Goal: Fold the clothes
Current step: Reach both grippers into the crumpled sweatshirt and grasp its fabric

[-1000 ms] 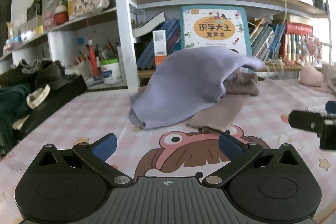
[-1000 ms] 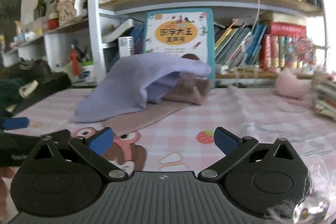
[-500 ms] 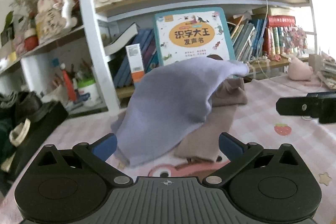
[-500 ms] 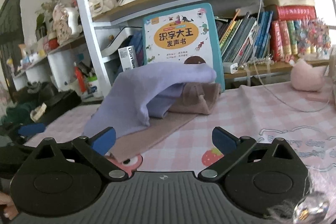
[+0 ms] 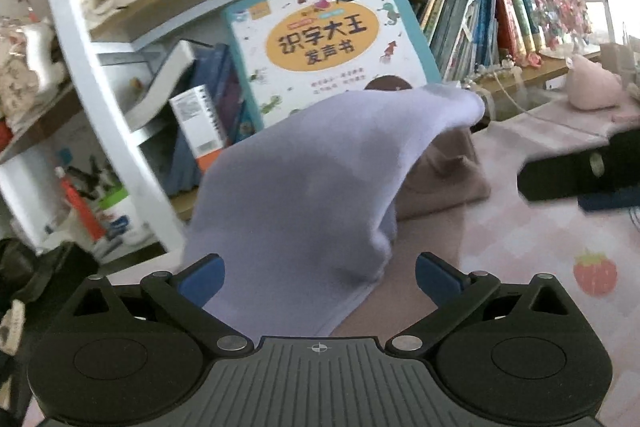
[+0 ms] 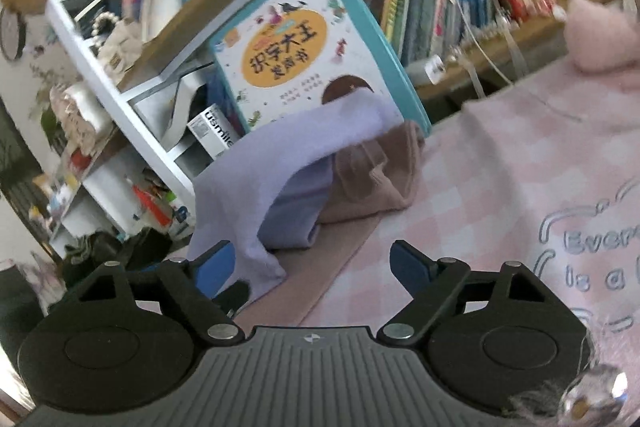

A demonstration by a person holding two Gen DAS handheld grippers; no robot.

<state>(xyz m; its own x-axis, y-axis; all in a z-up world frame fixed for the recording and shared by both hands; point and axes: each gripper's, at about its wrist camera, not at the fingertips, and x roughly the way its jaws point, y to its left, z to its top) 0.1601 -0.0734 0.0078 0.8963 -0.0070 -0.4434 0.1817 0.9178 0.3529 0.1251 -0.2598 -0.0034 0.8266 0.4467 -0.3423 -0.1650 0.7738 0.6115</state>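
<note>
We hold two grippers. Our left gripper (image 5: 318, 273) is spread wide, its pads clear of the lavender garment (image 5: 312, 183) lying between them. Our right gripper (image 6: 312, 263) is closing on nothing. Two garments lie on the checked tablecloth (image 6: 500, 163): lavender draped over brown garment (image 6: 376, 175).

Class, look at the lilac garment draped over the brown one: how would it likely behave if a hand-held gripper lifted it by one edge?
The lilac garment probably hangs limp: it already sags in soft folds over the brown garment. It seems light and thin-edged. It might drag the brown one along, since they overlap.
</note>
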